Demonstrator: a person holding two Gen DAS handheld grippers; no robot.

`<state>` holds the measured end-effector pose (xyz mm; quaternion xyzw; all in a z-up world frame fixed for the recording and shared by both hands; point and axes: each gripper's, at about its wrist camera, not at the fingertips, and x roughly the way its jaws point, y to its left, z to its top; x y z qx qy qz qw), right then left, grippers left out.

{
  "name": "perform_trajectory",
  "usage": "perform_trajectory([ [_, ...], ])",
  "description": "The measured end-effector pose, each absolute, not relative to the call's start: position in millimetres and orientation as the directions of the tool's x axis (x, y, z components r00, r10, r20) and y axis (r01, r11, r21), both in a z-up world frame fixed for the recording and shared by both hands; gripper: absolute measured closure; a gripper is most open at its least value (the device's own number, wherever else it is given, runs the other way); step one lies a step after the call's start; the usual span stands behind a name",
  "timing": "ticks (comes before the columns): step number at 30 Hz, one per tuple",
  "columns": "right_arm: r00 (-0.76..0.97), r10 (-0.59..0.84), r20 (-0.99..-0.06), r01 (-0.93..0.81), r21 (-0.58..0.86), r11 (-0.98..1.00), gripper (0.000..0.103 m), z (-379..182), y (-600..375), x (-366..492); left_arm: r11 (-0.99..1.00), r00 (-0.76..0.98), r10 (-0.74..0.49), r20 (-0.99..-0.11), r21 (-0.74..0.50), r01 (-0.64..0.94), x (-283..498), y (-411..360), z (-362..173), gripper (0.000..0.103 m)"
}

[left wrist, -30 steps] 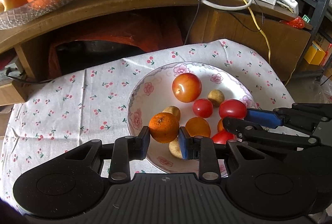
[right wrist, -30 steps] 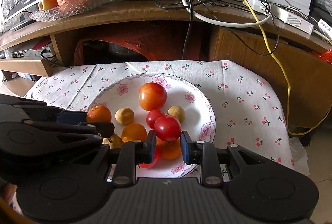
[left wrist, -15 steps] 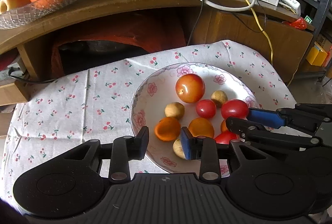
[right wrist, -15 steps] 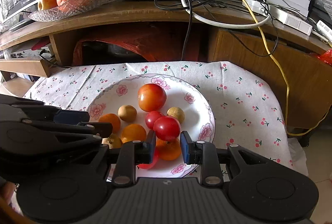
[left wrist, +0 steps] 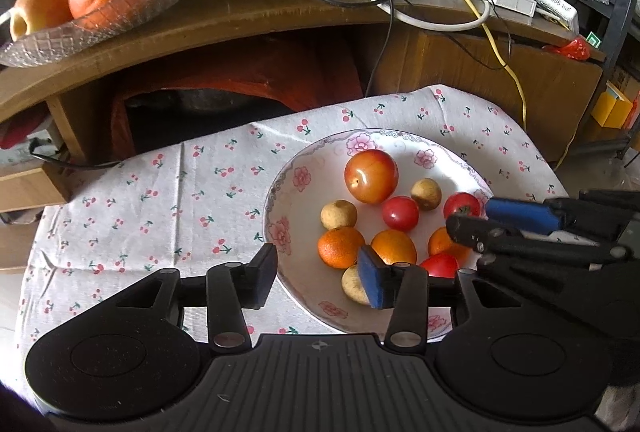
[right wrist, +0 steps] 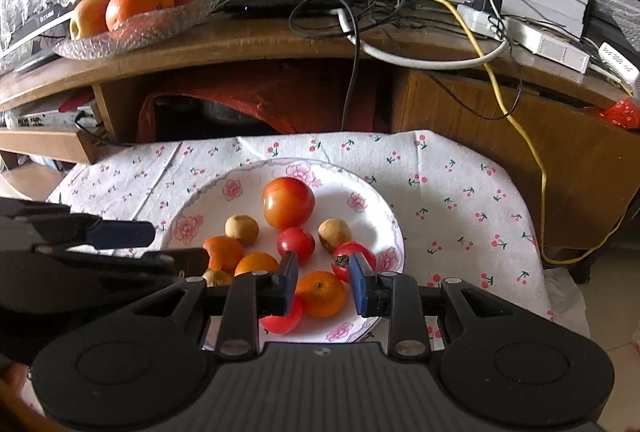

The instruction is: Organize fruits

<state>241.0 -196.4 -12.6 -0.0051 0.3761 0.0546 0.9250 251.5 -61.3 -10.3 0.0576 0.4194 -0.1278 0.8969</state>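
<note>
A flowered white plate [left wrist: 276, 200] [right wrist: 192, 200] on the cherry-print cloth holds the fruit: a big red-orange fruit [left wrist: 371, 176], tomatoes, mandarins and small brown fruits. My left gripper [left wrist: 316, 278] is open over the plate's near left rim. A mandarin [left wrist: 340, 246] lies on the plate just past its fingers. My right gripper [right wrist: 324, 284] is open too, low over the near right of the plate. A red tomato [right wrist: 352, 260] rests on the plate beside its right fingertip, and another mandarin [right wrist: 322, 292] lies under the gap.
A glass dish [left wrist: 100, 20] [right wrist: 140, 28] of oranges and apples stands on the wooden shelf at the back left. A router, power strips and tangled cables [right wrist: 360, 4] cover the shelf's middle and right. The cloth [left wrist: 160, 200] drops off at the table's edges.
The left gripper opened, let the mandarin down onto the plate and drew back left. The right gripper then opened, and its tomato now lies on the plate.
</note>
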Motion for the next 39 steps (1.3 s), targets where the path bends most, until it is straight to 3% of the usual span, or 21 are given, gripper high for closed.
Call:
perform_trajectory([
  [18,0.724,0.109,-0.681,-0.086,0.068,0.994,0.068,2.5,-199.2,215.1,0.973,0.652,-0.132,-0.746,0.028,0.230,228.2,-47.9,6.9,0.029],
  [23,0.728,0.110,-0.676,-0.080,0.076,0.994,0.068,6.8,-198.7,206.6,0.978,0.668,-0.124,-0.734,0.025,0.209,220.0,-43.5,13.3,0.020],
  [36,0.729,0.122,-0.673,-0.062,0.113,0.992,0.064,14.4,-202.3,179.8,0.983,0.687,-0.111,-0.719,0.021,0.180,193.6,-36.4,17.6,0.015],
  [39,0.728,0.119,-0.675,-0.055,0.115,0.992,0.064,13.8,-201.9,171.2,0.983,0.699,-0.093,-0.709,0.046,0.176,185.8,-38.0,19.0,0.007],
])
